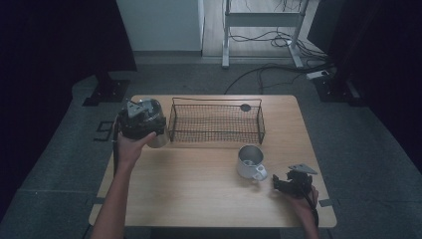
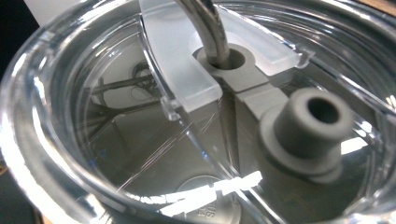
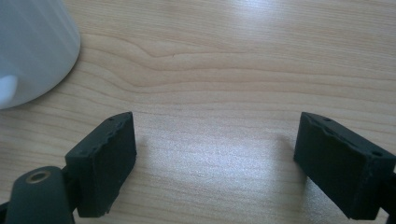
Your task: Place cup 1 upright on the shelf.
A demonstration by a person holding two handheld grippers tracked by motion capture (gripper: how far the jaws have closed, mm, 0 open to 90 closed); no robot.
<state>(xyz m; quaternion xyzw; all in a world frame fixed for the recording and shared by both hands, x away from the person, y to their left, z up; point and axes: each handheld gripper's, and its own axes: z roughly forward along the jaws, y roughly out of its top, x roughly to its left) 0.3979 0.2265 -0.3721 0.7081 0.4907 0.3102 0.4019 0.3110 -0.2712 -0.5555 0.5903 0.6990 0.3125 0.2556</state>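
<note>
High view: at nine o'clock on the light wooden table (image 1: 199, 189), the left gripper (image 1: 141, 121) is raised just beside the left end of the black wire basket (image 1: 217, 123). It carries a steel tumbler with a clear plastic lid (image 1: 157, 138), and the person's left hand (image 1: 130, 147) is below it. In the left gripper view the clear lid (image 2: 140, 140) is very close, with a bent metal straw (image 2: 205, 23) passing through a grey seal and a grey rubber plug (image 2: 308, 126) at three o'clock. The jaws are hidden there, but the tumbler hangs with the gripper, so I judge they are closed on its rim or lid.

To do this step well, I think the tumbler should stay upright and be moved over the basket wall before it is lowered, so the straw does not catch the wire.

The basket, at twelve o'clock, looks empty; a small dark round thing (image 1: 245, 107) is at its far right corner. The white enamel mug with a handle (image 1: 250, 162), at four o'clock, looks empty too. Whether the tumbler holds liquid I cannot tell.

The right gripper (image 1: 290, 182) rests at five o'clock near the mug; its black jaws stand wide apart over bare wood and hold nothing.
</note>
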